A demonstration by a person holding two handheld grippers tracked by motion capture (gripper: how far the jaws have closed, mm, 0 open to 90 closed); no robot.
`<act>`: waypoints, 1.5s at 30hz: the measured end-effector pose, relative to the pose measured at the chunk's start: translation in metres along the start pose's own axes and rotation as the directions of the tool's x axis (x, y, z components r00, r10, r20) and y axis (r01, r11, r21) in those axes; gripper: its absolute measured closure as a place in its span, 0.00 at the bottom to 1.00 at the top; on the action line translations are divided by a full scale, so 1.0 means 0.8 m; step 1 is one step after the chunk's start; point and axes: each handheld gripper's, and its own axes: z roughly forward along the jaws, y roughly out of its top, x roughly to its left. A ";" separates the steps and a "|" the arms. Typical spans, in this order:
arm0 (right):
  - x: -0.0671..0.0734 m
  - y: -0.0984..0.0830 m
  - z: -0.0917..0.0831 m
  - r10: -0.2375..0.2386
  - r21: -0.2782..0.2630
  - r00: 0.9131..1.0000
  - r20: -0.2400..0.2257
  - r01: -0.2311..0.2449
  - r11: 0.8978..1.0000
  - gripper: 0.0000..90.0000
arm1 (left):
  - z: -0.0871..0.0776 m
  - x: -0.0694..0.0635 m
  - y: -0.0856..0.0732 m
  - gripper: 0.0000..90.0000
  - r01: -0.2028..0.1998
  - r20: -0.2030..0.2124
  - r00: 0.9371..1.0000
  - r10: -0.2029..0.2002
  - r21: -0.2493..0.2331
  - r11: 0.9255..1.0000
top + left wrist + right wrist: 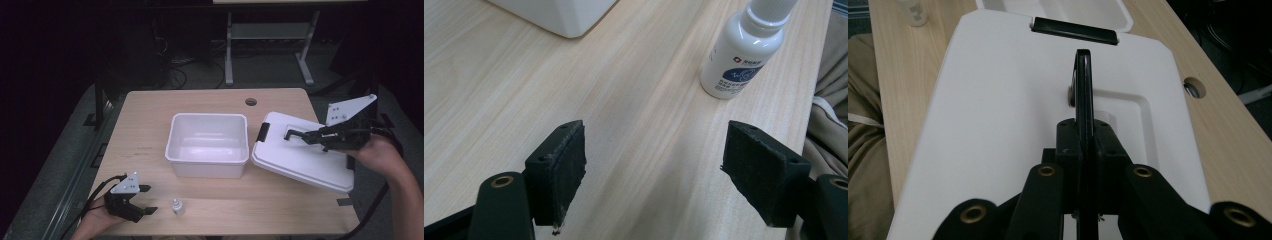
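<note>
An open white bin (207,170) stands mid-table, empty. To its right lies the white lid (300,162), turned askew, its black latch (262,132) close to the bin's right wall. My right gripper (309,136) is shut on the lid's thin black handle (1084,85), which stands upright from the recess in the lid (998,100); the jaws (1084,135) press on both sides of it. Near the front left edge my left gripper (147,200) is open with nothing in it. A small white bottle (177,206) stands upright just right of it, ahead of the open jaws (654,170) as the bottle (744,55).
A round cable hole (251,101) sits at the table's back edge. The bin's corner (564,15) lies beyond the left gripper. Bare wood spreads left of the bin. A grey desk frame (229,55) stands on the floor behind the table.
</note>
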 end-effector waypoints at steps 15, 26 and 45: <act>0.014 -0.069 0.064 0.071 0.038 0.997 -0.038 -0.069 0.997 0.92 | 0.002 0.000 0.001 0.28 -0.007 0.003 1.000 0.007 0.003 1.000; 0.032 -0.115 0.146 0.155 0.056 0.983 -0.096 -0.150 0.987 0.93 | 0.002 -0.002 0.001 0.28 -0.011 0.008 1.000 0.011 0.005 1.000; 0.084 -0.100 0.125 0.175 -0.044 0.983 -0.060 -0.177 0.983 0.44 | 0.006 -0.015 0.020 0.30 -0.060 0.054 0.997 0.059 0.012 0.998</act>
